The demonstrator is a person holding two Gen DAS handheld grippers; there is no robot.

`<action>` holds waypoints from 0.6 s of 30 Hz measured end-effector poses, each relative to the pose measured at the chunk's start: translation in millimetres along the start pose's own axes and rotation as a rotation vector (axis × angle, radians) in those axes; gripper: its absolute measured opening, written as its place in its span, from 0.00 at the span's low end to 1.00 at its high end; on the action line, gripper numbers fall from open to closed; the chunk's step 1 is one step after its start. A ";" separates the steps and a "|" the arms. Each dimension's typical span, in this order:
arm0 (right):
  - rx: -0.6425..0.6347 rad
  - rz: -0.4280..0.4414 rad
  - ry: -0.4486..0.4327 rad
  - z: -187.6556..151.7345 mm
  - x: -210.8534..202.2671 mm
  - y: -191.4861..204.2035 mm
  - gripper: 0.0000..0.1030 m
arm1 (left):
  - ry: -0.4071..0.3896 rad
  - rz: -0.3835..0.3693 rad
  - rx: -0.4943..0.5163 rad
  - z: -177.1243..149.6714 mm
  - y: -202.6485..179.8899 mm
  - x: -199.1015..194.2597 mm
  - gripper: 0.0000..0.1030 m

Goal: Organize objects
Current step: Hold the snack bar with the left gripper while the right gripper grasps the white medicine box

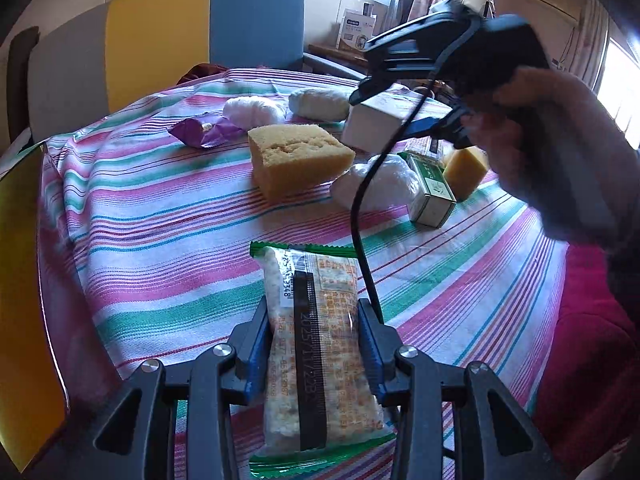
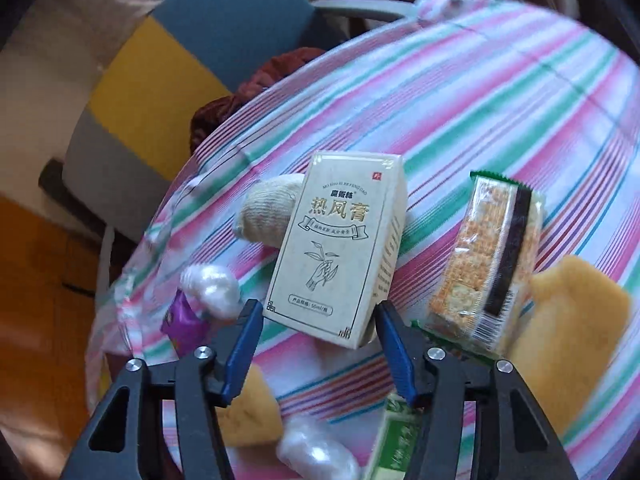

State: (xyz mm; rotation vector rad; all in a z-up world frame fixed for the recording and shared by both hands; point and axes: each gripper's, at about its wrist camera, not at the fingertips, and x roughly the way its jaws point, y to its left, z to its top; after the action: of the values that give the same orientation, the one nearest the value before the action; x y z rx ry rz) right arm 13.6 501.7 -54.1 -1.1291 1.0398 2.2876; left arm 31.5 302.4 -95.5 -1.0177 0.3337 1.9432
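My left gripper [image 1: 314, 316] is shut on a green-edged cracker packet [image 1: 316, 344] and holds it above the striped tablecloth [image 1: 168, 224]. The packet also shows in the right wrist view [image 2: 488, 264]. My right gripper [image 2: 318, 312] is shut on a cream ointment box with Chinese lettering [image 2: 340, 248], lifted above the table. In the left wrist view that gripper [image 1: 360, 96] holds the box [image 1: 376, 124] at the far right of the table.
On the cloth lie a yellow sponge block [image 1: 298, 160], a second sponge [image 1: 466, 172], a purple snack packet [image 1: 204, 130], white wrapped bundles [image 1: 254, 110], a green and white box [image 1: 430, 192]. A yellow, blue and grey chair [image 1: 160, 40] stands behind the table.
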 end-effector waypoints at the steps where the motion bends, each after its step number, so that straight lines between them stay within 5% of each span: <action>1: -0.032 0.002 -0.001 -4.1 -4.2 1.6 0.57 | 0.000 0.001 0.001 -0.3 -0.4 -0.1 0.39; 6: -0.180 0.007 0.017 -30.4 -14.2 7.4 0.55 | 0.000 0.015 0.006 -0.8 -2.2 -0.1 0.39; 11: -0.169 -0.016 0.077 -27.4 1.8 3.8 0.58 | 0.006 0.018 0.007 -0.8 -2.4 -0.5 0.39; 15: -0.075 -0.049 0.058 -15.5 9.4 0.8 0.85 | 0.006 0.019 0.008 0.3 -1.9 0.4 0.39; 18: -0.070 -0.067 0.065 -8.3 17.8 5.5 0.85 | 0.007 0.021 0.009 0.5 -2.2 0.6 0.39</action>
State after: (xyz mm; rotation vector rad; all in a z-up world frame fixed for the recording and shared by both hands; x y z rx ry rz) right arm 3.7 492.1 -69.2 -1.2551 0.9373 2.2647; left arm 32.9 304.3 -95.4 -1.0192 0.3574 1.9556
